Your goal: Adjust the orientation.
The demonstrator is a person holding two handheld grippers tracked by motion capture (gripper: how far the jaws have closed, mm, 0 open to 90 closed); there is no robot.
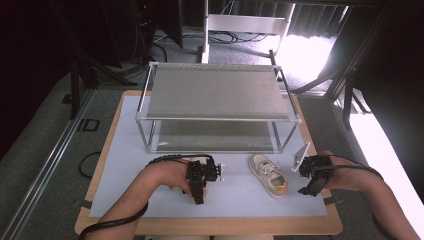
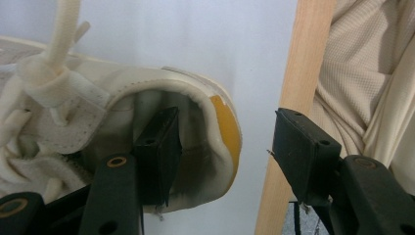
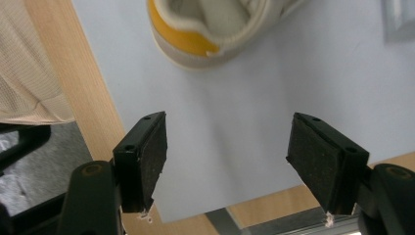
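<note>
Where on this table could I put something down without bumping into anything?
Both shelves of the rack look bare, the top shelf and the lower shelf. The mat is free between the left gripper and its left border. Crowded: front right, where the shoe lies beside the right gripper.

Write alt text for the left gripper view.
The left tongs straddle the heel of a cream lace-up shoe: one jaw inside its opening, the other outside, clear of the yellow-patched heel. The shoe lies on a pale mat beside the table's wooden edge.
</note>
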